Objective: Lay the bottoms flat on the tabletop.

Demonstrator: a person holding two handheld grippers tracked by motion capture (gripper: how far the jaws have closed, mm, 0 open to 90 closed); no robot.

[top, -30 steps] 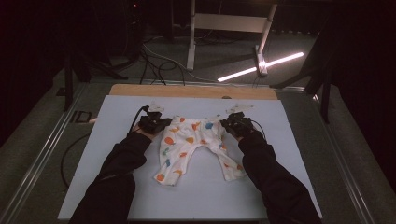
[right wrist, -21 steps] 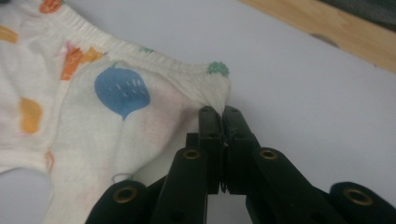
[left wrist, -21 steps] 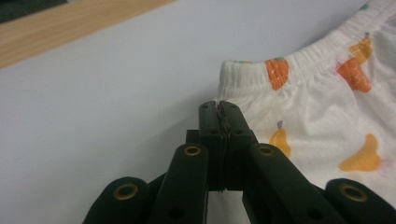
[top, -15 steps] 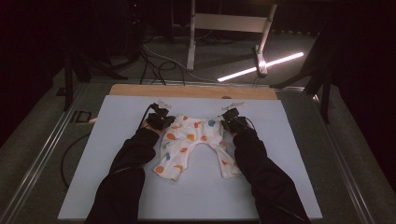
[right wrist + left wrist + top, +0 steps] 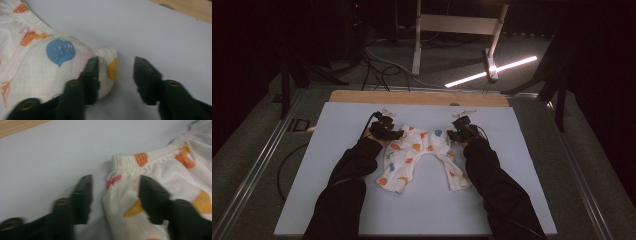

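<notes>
Small white baby trousers (image 5: 419, 152) with coloured prints lie flat on the pale table cover, waistband far from me, legs spread toward me. My left gripper (image 5: 393, 133) rests at the waistband's left corner; in the left gripper view its jaws have just been opening and stand apart over the cloth's edge (image 5: 120, 192), pads off it. My right gripper (image 5: 455, 134) sits at the waistband's right corner. Its jaws have likewise just been opening, and the corner of the trousers (image 5: 110, 62) lies loose between them, unpressed.
The pale cover (image 5: 337, 150) spreads over a wooden tabletop whose far edge (image 5: 362, 96) shows as a strip. A small dark object (image 5: 299, 124) lies at the table's left rim. Cables and a white frame's legs (image 5: 417, 45) stand on the floor beyond.
Both grippers carried the waistband farther from me and set it down, and the trousers now lie spread flat. Both pairs of jaws have let go of the cloth.
</notes>
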